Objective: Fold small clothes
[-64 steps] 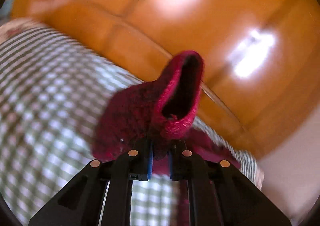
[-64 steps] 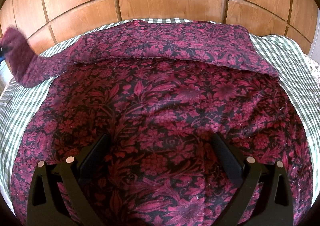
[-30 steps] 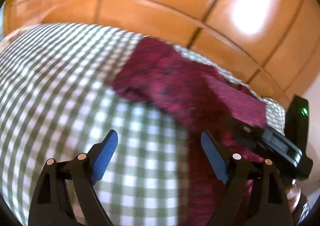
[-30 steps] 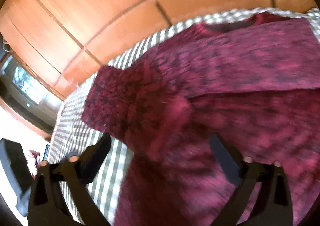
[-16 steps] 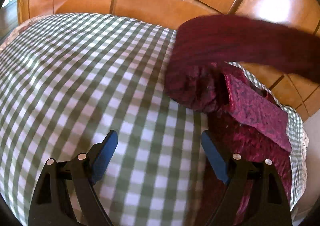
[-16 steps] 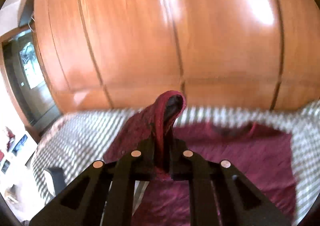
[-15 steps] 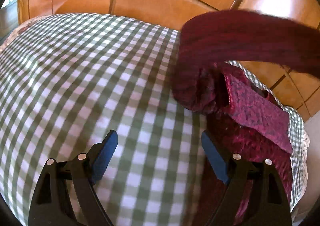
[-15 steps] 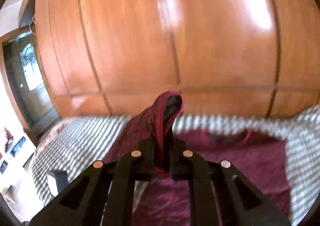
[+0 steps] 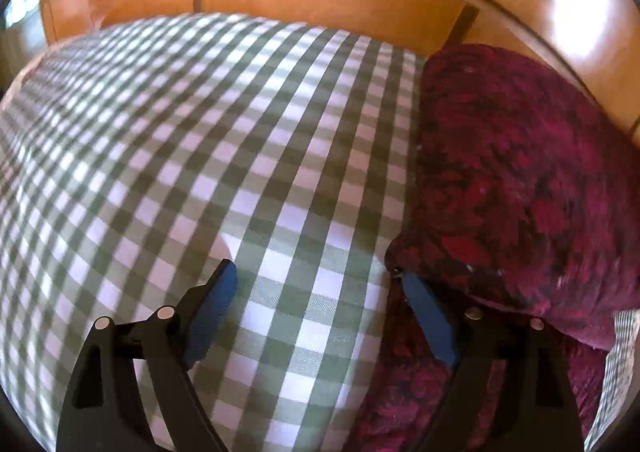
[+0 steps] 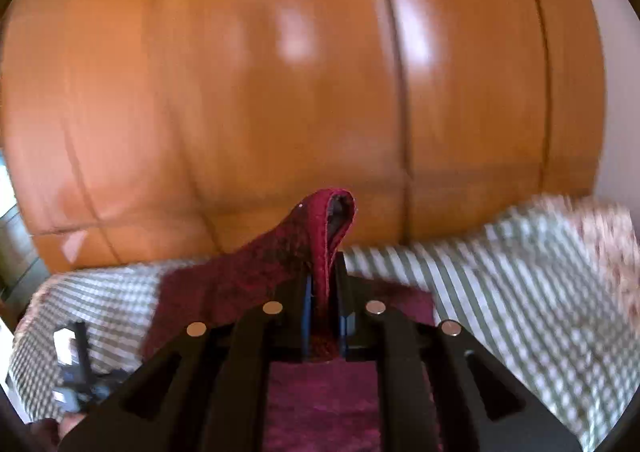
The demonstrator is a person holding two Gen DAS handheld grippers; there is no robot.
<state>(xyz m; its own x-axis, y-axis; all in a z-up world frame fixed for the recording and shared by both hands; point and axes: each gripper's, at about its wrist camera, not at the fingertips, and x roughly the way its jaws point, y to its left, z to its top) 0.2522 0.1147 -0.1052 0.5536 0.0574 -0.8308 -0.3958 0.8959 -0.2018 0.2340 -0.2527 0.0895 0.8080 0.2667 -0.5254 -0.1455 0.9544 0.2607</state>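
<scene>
A dark red floral-patterned garment (image 9: 520, 180) lies on the green and white checked bedcover (image 9: 200, 156), filling the right side of the left wrist view. My left gripper (image 9: 316, 292) is open and empty, low over the bedcover, its right finger beside the garment's edge. My right gripper (image 10: 324, 292) is shut on a fold of the garment's sleeve (image 10: 320, 236), held up above the rest of the garment (image 10: 320, 400) on the bed. The sleeve's cuff opening sticks up past the fingertips.
A glossy wooden panelled wall (image 10: 280, 92) stands close behind the bed in both views. The bedcover (image 10: 520, 292) spreads to both sides of the garment. My other gripper shows dimly at the lower left of the right wrist view (image 10: 76, 384).
My left gripper let go of the sleeve and dropped toward the bedcover. My right gripper closed on the sleeve, lifted it, and has swung it further across the garment.
</scene>
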